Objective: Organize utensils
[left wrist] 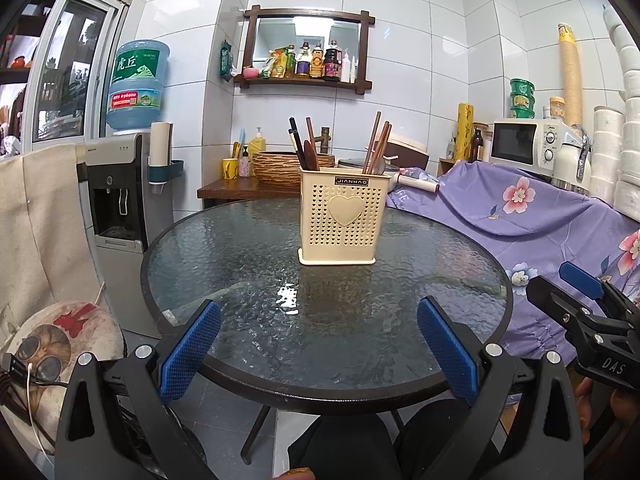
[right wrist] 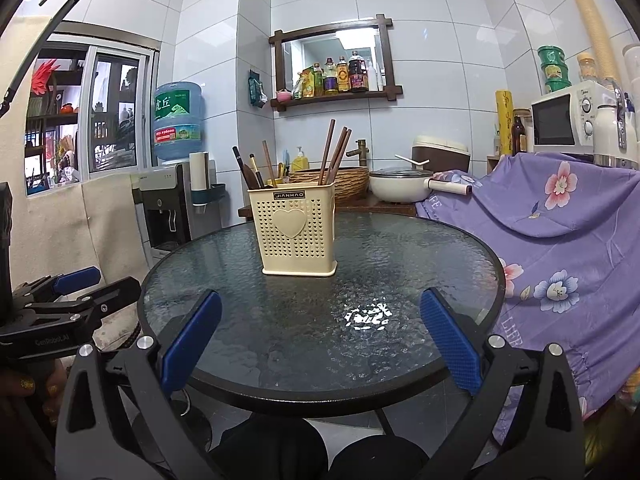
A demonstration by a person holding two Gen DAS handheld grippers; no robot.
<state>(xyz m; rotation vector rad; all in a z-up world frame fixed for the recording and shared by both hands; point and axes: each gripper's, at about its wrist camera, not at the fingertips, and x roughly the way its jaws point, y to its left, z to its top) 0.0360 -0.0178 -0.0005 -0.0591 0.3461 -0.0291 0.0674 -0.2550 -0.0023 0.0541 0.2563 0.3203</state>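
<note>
Now both my grippers, left gripper (left wrist: 318, 350) and right gripper (right wrist: 320, 346), hover jaws spread, empty, at the glass counter (left wrist: 240, 248) edge; chopsticks (left wrist: 378, 142) already stand sorted in the utensil holder (left wrist: 342, 216).

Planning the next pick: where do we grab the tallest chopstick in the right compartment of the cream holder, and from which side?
Grip the bare upper shaft of the tallest chopstick, coming from above. Its lower part sits inside the cream holder, and it leans among neighbours, so only the top stands free. Both the left gripper and the right gripper are open.
</note>
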